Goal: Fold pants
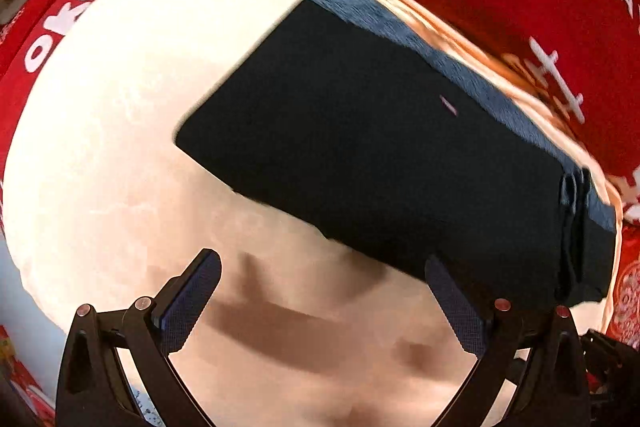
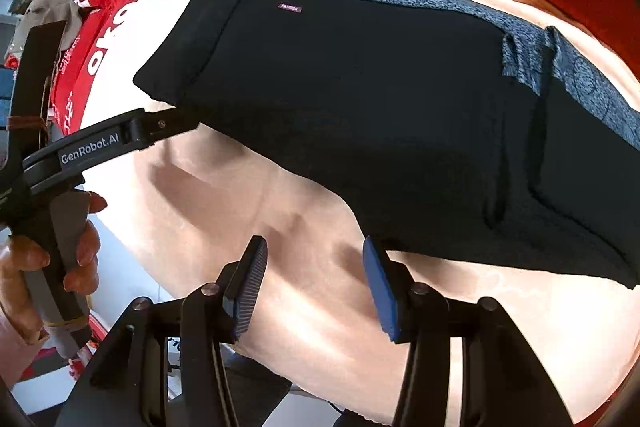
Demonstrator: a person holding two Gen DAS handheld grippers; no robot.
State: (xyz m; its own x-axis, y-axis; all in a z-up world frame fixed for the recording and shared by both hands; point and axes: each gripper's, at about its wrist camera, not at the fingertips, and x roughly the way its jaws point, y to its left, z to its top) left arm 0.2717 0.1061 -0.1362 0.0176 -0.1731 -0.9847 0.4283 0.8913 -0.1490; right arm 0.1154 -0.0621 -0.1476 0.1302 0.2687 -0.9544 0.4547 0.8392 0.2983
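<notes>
Your left gripper (image 1: pixel 322 301) points down, jaws spread wide and empty over the cream padded cloth (image 1: pixel 120 147). Your right gripper (image 2: pixel 316 289) tilts steeply down, jaws partly spread, holding nothing. The folded black pants with blue patterned waistband (image 2: pixel 360 115) lie on the cloth just beyond both. Your hand (image 2: pixel 48 259) wraps the left handle.

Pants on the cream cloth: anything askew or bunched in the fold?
Mostly tidy. The pants lie folded flat, but at the right end a blue patterned band and layered edges stick out unevenly.
</notes>
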